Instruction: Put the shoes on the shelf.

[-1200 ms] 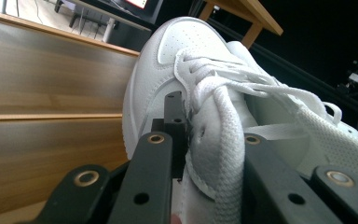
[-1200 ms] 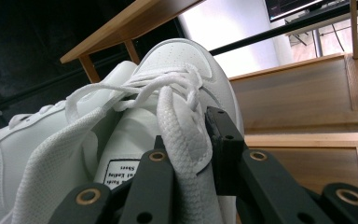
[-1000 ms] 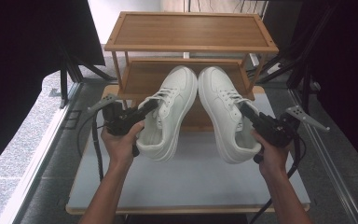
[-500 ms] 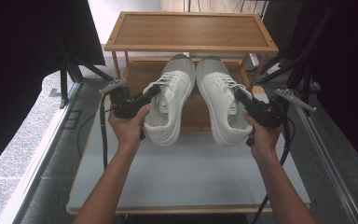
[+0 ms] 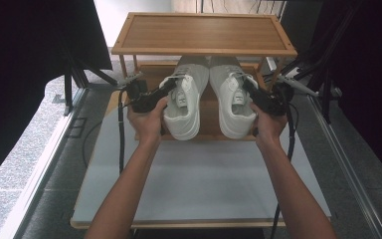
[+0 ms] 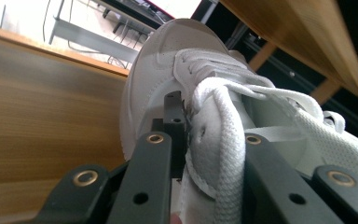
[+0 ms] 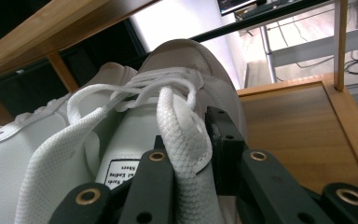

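Two white sneakers are held side by side, toes pointing away, under the top board of a wooden shoe rack (image 5: pixel 204 32). My left gripper (image 5: pixel 166 89) is shut on the outer collar of the left sneaker (image 5: pixel 184 107). My right gripper (image 5: pixel 248 89) is shut on the outer collar of the right sneaker (image 5: pixel 234 107). In the left gripper view the jaws (image 6: pixel 200 154) pinch the padded collar of the left sneaker (image 6: pixel 154 79) over the lower shelf (image 6: pixel 42 116). In the right gripper view the jaws (image 7: pixel 186 149) clamp the mesh collar of the right sneaker (image 7: pixel 182 60), with the lower shelf (image 7: pixel 289 121) beside it.
The rack stands at the far end of a pale tabletop (image 5: pixel 199 184). Its top board (image 6: pixel 298 32) hangs close over the shoes' toes, and a corner post (image 7: pixel 340 42) rises at the shelf's right end. Dark stands and cables flank the table on both sides.
Both hands have carried the sneakers forward, away from the person. The toes, formerly in front of the rack, now sit under its top board above the lower shelf.
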Tool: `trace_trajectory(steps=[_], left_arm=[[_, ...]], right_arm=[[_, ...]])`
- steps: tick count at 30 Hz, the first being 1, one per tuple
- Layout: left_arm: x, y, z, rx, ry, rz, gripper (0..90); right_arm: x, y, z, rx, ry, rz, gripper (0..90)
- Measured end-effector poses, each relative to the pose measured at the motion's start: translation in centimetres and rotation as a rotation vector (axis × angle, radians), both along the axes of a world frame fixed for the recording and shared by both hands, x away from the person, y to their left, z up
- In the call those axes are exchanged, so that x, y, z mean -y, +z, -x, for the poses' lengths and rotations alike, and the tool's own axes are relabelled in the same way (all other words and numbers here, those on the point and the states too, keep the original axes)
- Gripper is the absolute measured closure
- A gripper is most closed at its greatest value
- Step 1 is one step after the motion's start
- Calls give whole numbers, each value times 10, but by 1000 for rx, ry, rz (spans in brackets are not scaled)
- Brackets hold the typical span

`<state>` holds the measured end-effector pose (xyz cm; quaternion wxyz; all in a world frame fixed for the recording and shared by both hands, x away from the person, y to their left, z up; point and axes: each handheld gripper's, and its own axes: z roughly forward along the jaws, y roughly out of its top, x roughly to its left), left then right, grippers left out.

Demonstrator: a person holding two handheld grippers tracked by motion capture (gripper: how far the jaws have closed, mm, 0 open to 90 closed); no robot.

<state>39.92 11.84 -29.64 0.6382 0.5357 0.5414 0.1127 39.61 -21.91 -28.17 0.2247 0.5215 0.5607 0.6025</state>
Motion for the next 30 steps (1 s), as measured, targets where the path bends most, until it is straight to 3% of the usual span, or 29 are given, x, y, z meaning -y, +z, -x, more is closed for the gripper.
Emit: trace_trajectory(steps=[5,9,14,17,20,21,23,24,26,28,30], left_arm=[[5,1,-13,-2,27,-11,809],[6,-2,-21,-25,37,17,798],[8,-3,-29,-40,60,4,787],[10,-3,-33,-48,65,27,769],[11,-8,-41,-87,22,38,698],[11,-9,-44,-88,4,51,643],[12,-9,-45,-90,-22,72,562],[14,-7,-45,-82,-47,87,548],[18,-3,-42,-71,-37,66,502],[18,2,-39,-51,-33,61,490],[16,5,-34,-25,-31,58,489]], right_arm=[[-7,2,-18,-17,-32,-11,795],[-11,-3,-28,-47,-41,-36,791],[-20,-6,-36,-58,-59,-32,777],[-24,-6,-40,-60,-66,-38,758],[-32,-9,-44,-67,-74,-43,702],[-34,-11,-45,-74,-68,-27,658],[-35,-10,-46,-80,-73,-42,638],[-35,-9,-46,-73,-67,-32,594],[-35,-10,-47,-61,-38,-33,481],[-30,-5,-44,-40,-34,-88,449],[-26,1,-39,-14,-38,-80,432]])
